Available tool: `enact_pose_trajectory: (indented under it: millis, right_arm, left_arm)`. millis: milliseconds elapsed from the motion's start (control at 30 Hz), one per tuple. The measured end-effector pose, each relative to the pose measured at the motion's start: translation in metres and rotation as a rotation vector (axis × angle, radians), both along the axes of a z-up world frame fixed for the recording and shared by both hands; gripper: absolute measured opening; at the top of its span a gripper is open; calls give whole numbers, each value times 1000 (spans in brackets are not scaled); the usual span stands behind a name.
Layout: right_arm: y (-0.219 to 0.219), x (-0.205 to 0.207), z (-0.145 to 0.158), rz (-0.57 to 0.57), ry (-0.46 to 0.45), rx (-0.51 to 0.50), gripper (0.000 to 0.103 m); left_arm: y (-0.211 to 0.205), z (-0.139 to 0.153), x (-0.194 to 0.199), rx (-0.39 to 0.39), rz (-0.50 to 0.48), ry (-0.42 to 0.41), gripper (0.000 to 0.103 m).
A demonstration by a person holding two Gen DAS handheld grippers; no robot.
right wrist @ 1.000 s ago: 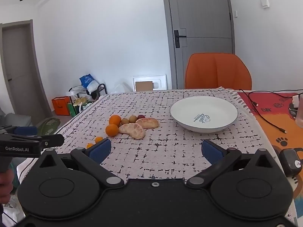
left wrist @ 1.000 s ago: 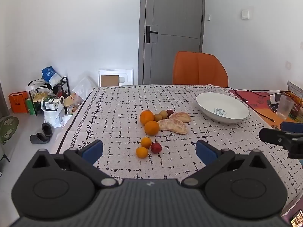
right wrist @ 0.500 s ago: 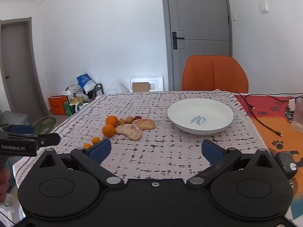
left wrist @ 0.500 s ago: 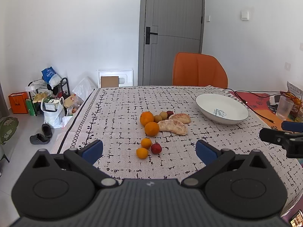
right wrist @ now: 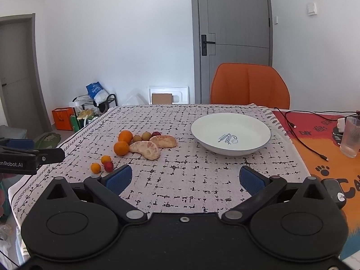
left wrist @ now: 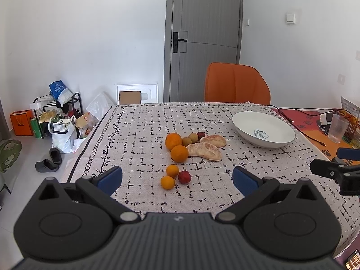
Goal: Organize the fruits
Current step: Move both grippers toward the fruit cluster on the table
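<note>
Fruit lies in a loose group on the patterned tablecloth: two oranges, two peeled pomelo segments, two small brown fruits, a dark red fruit behind them, two small kumquats and a red fruit. A white bowl stands empty to the right. My left gripper is open, hovering just short of the kumquats. My right gripper is open over bare cloth in front of the bowl.
An orange chair stands at the table's far side. A clear plastic cup, a black cable and small items lie on the orange mat at the right. Bags, a rack and slippers fill the floor at the left.
Both cameras have shifted slightly: the fruit and bowl sit a little higher in the left view and a little lower in the right view. Both grippers stay open.
</note>
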State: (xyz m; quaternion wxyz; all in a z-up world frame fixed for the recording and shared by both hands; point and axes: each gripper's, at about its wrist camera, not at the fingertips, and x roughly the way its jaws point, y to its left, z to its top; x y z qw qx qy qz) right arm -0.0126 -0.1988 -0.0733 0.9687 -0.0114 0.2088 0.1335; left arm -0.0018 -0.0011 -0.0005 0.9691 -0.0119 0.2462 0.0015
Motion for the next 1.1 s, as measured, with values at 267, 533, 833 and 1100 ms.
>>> enact_pose_trajectory:
  millis: [267,533,833,1100]
  right_arm:
    - [-4,0,2,-12,-5,5,103]
    - [-7,-1,4,-22,-9,11,103]
    - [-8,-1,7,-24,-15,14,103]
    - [-11,0,6,-32,-17,22,103]
  left_arm:
    - [-1,-1,0,3,-6,1,103]
    - [-2,0,-1,4,-9,-4,103]
    - [-2,0,-2,4,-10,-10,103]
    - [-2,1,-4,10,-16,-13,103]
